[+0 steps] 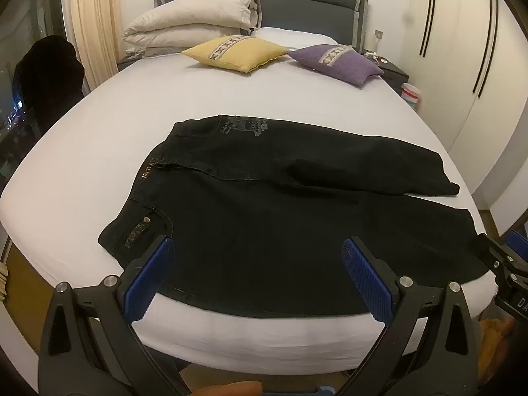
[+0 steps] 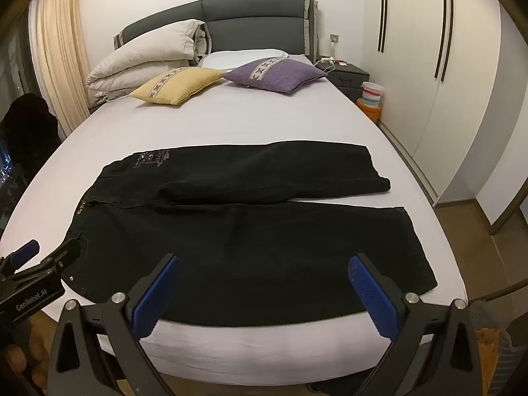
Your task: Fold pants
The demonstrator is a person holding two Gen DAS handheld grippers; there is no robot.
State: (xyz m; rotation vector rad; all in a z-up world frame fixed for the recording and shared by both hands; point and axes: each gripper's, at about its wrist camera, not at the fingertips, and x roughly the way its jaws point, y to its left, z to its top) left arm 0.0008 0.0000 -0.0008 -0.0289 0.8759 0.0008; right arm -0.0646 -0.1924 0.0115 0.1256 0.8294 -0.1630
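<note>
Left hand-held gripper (image 1: 257, 264) nearest lens: fingers wide apart, holding nothing, hovering over black pants (image 1: 280, 204) spread flat on bed (image 1: 132, 105). Right wrist view: right hand-held gripper (image 2: 264, 280) equally wide, empty, above near pant leg by bed edge.

- black pants (image 2: 250, 231), faint grey print by the waist
- white bed (image 2: 231, 125) sheet, dark grey headboard (image 2: 250, 13)
- yellow cushion (image 2: 175, 87) and purple cushion (image 2: 275, 74), patterned strip on each
- blue claw pads (image 2: 155, 297)
</note>
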